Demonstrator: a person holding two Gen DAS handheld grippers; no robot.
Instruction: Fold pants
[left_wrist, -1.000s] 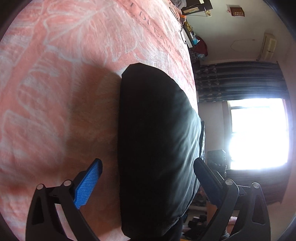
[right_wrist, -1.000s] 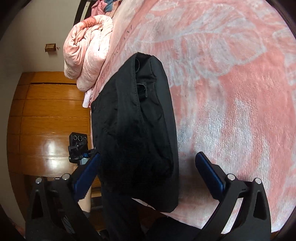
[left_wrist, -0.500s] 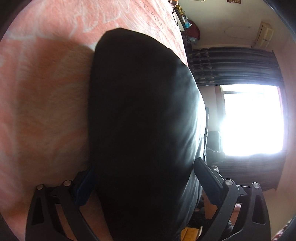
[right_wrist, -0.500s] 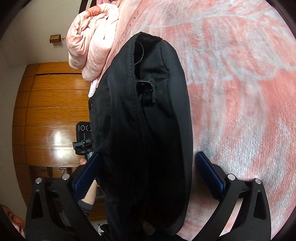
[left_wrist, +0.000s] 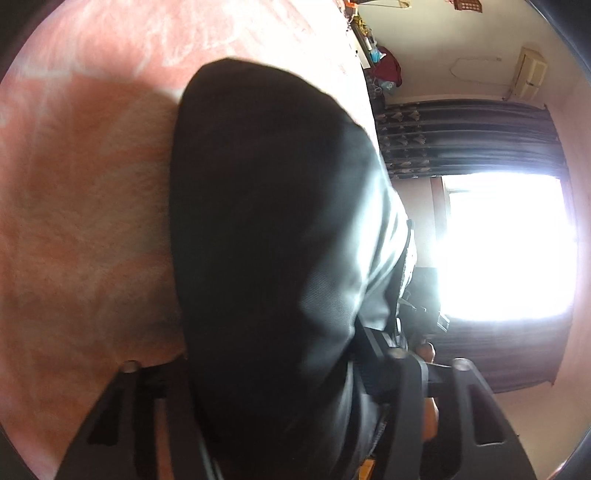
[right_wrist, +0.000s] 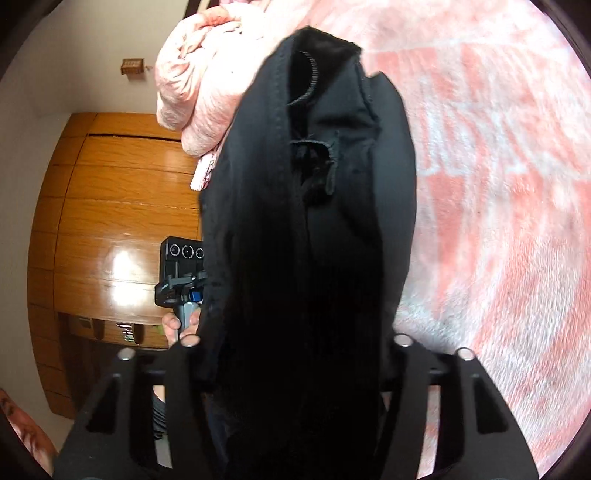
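On bed, pink blanket: black pants, folded into thick bundle, near edge hanging toward both cameras. Left hand-held gripper clenched on pants; jaws just closed in, fabric packed between them, pads buried in cloth. Right hand-held gripper same: jaws just closed in, clamped on pants, waistband end with belt loop and pocket opening facing up in that view. Both grips at near end of bundle, far end resting on blanket. Crumpled pink quilt at far left of bed in right view, touching or just behind pants, cannot tell which. Wood wardrobe behind. Other gripper's body with person's hand on its handle visible left of pants in right view. Bright window and dark curtain at right in left view. Left view blurred, weave detail unclear.
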